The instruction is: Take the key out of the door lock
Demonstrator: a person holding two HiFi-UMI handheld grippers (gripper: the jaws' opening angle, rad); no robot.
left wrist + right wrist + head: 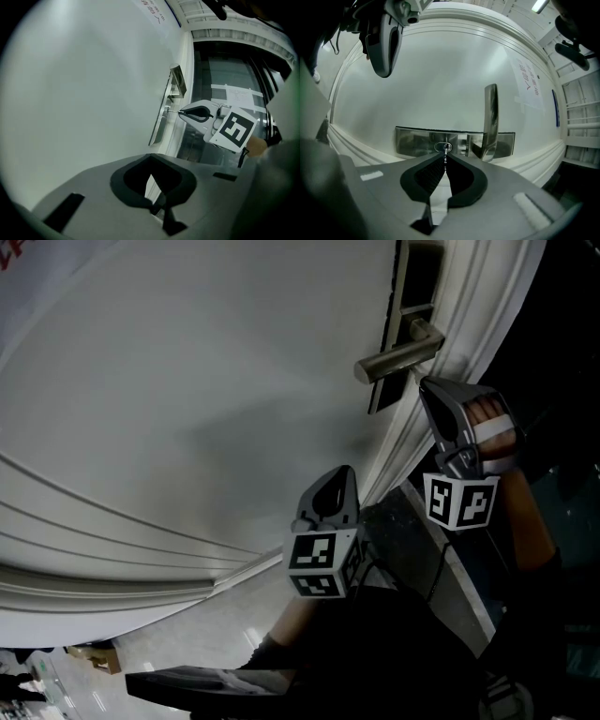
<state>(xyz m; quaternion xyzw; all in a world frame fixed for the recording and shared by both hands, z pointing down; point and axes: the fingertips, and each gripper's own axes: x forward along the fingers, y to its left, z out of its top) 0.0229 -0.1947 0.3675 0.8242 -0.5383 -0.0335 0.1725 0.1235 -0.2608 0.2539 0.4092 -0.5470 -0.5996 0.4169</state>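
The weak point is the right hand-held gripper's [445, 156] hold on the key [446, 150]. Only the very tips of its jaws pinch the thin metal, so a pull that is not straight along the keyhole could let the key slip out of the pads or jam in the lock [442, 147]. If the key is not turned to its release position, pulling harder would likely only drag the jaws off it. A sideways tug might also bend the blade.

The jaws are closed together on the key, with no gap at the tips, and the key's toothed edge shows as a fine line between the black pads. The key still sits in the lock, its end inside the oval keyhole. The keyhole is set in a shiny metal plate [412, 140], and the door handle [490, 117] stands out from that plate just to the right of the lock. Around it is the pale door [440, 79].

The left hand-held gripper [150, 158] hangs lower, well apart from the lock. Its jaw tips meet and nothing is held between them.
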